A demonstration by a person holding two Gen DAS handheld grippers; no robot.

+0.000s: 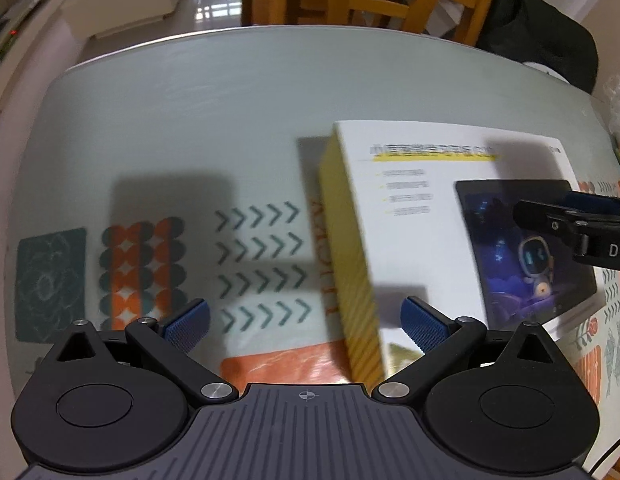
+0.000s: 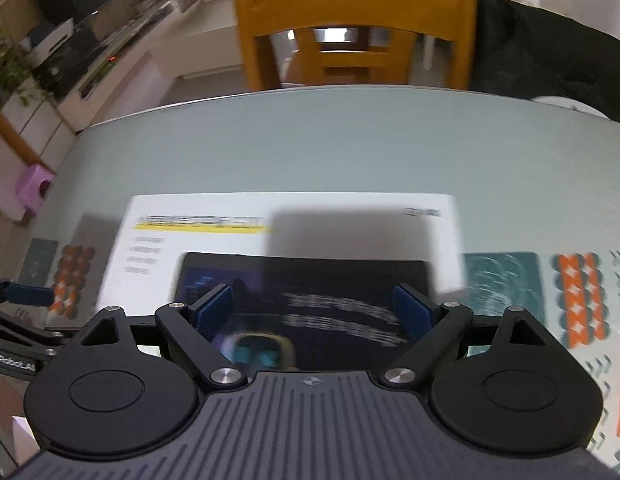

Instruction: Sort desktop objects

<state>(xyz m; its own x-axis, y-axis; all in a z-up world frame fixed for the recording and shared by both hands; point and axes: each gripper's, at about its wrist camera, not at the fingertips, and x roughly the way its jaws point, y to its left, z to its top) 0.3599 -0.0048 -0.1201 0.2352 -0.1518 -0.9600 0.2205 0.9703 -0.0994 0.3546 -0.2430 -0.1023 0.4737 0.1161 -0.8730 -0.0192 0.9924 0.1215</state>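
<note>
Grey table (image 1: 230, 92), wooden chair (image 2: 349, 36) at far side — white box (image 1: 429, 240) lies flat on a patterned mat (image 1: 262, 248). Left gripper (image 1: 306, 322) wide open over the box's yellow left edge, holding nothing — right gripper (image 2: 313, 308) wide open above the box, empty.

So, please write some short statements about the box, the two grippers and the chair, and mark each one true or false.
1. The box has a yellow side. True.
2. The left gripper is shut on the box. False: its jaws are open, the box edge between them.
3. A wooden chair stands behind the table. True.
4. The right gripper holds a cup. False: it is open over the box, holding nothing.
</note>
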